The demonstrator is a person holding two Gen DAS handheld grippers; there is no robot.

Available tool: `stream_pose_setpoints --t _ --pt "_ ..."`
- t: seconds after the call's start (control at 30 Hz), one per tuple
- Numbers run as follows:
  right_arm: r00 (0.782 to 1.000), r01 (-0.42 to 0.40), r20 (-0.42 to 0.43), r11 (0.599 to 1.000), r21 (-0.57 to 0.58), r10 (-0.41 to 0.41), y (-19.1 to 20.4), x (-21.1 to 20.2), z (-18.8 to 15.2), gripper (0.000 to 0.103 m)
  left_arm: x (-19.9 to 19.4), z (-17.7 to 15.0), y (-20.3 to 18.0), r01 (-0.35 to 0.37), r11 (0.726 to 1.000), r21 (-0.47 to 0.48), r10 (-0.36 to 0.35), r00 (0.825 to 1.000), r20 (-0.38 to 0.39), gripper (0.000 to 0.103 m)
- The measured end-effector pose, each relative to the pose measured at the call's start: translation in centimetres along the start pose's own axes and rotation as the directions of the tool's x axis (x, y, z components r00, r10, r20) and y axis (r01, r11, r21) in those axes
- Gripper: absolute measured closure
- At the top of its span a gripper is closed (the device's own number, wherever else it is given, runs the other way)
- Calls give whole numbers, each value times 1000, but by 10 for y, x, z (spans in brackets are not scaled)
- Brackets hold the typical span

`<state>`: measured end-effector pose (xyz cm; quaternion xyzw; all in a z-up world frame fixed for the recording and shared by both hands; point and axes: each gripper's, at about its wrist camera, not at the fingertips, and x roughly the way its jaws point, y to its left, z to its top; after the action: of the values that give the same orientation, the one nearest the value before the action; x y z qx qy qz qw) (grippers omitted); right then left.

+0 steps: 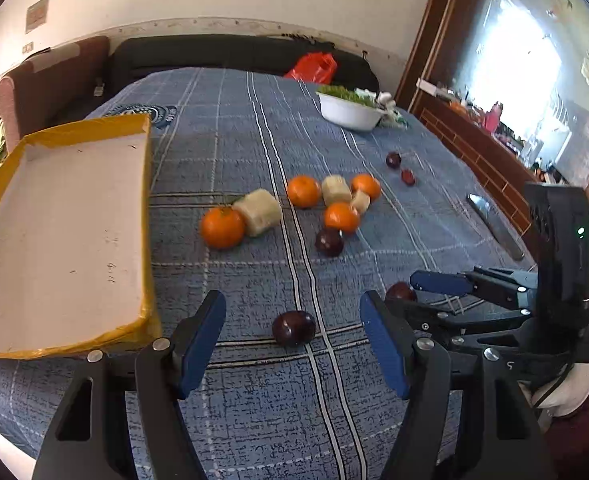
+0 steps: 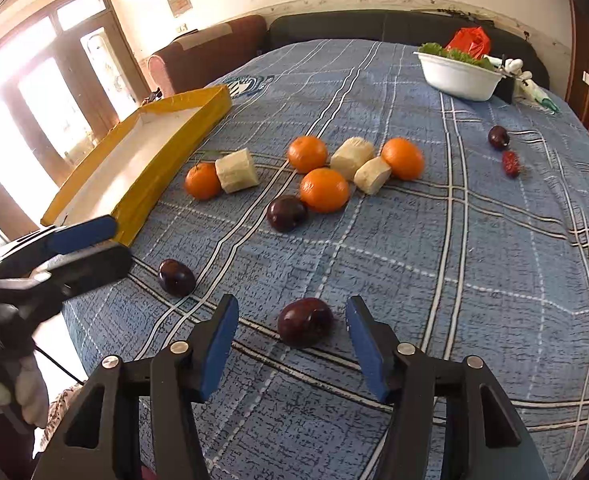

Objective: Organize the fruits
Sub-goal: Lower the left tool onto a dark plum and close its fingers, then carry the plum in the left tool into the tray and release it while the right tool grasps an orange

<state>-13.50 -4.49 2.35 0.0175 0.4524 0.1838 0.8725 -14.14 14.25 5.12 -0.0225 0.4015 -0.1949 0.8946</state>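
- The yellow-edged tray [image 1: 66, 236] lies on the table [image 1: 254, 400], which is covered with a blue checked cloth; its white inside holds no fruit
- A white bowl [image 2: 460, 76] stands at the far end of the table, well apart from the tray, with green leaves [image 2: 454, 55] heaped in it
- Right of the tray, about mid-table, lie four oranges [image 2: 324, 189] mixed with three pale peeled chunks [image 2: 237, 171], some of them touching
- One dark plum [image 2: 286, 213] lies just on the near side of that cluster, touching the nearest orange in the right wrist view
- Another plum [image 2: 498, 137] and a small red date [image 2: 511, 163] lie farther right of the tray, toward the bowl
- The left gripper [image 1: 294, 336] has its jaws released, standing either side of a plum [image 1: 294, 328] near the tray's close corner; the blue pads do not touch it
- The right gripper [image 2: 292, 332] also has its jaws released, with a plum [image 2: 305, 322] between the pads and a gap on both sides
- A knife [image 1: 494, 226] lies near the table's right edge, far from the tray
- A gloved hand [image 2: 10, 392] holds the left gripper's handle
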Motion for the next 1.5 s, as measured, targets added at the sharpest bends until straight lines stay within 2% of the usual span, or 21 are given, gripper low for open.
stream_pose_setpoints --t 0.07,0.3,0.37,0.5,0.63,0.8,0.93,1.1,1.23,1.4,1.5 --pt "1000 0 -3 1000 -2 0 1 0 0 46 12 -2 -1 2 1000 4 -2 1000 -27 35" --pt "1000 -19 21 1000 16 19 -4 -10 5 46 31 -5 -1 -12 1000 23 14 997 -75 37" --pt "999 -40 29 998 46 39 -9 -11 17 46 35 -5 -3 0 1000 30 3 997 -83 43" --pt "999 -14 48 998 64 10 -16 -5 42 46 46 -6 -5 1 999 43 4 993 -116 75" --pt "999 -23 38 990 137 18 -24 16 64 46 48 -6 -4 5 999 31 -2 993 -114 74" --pt "1000 4 16 982 188 -7 -22 43 80 47 51 -5 -5 -2 1000 28 5 994 -109 74" --pt "999 46 -7 980 195 -46 -21 56 86 64 52 -5 -5 -6 1000 28 9 995 -102 75" --pt "1000 28 2 980 199 -29 -24 47 82 65 45 -2 9 30 998 -55 -35 996 -78 75" --pt "999 -6 50 983 182 -3 -12 25 80 65 20 8 29 60 988 -140 -62 998 -12 75" --pt "992 -85 99 990 111 74 28 6 89 64 -20 22 69 35 971 -235 -14 996 89 75" --pt "986 -134 110 989 54 128 58 3 93 64 -40 24 96 -23 957 -288 60 991 122 75"
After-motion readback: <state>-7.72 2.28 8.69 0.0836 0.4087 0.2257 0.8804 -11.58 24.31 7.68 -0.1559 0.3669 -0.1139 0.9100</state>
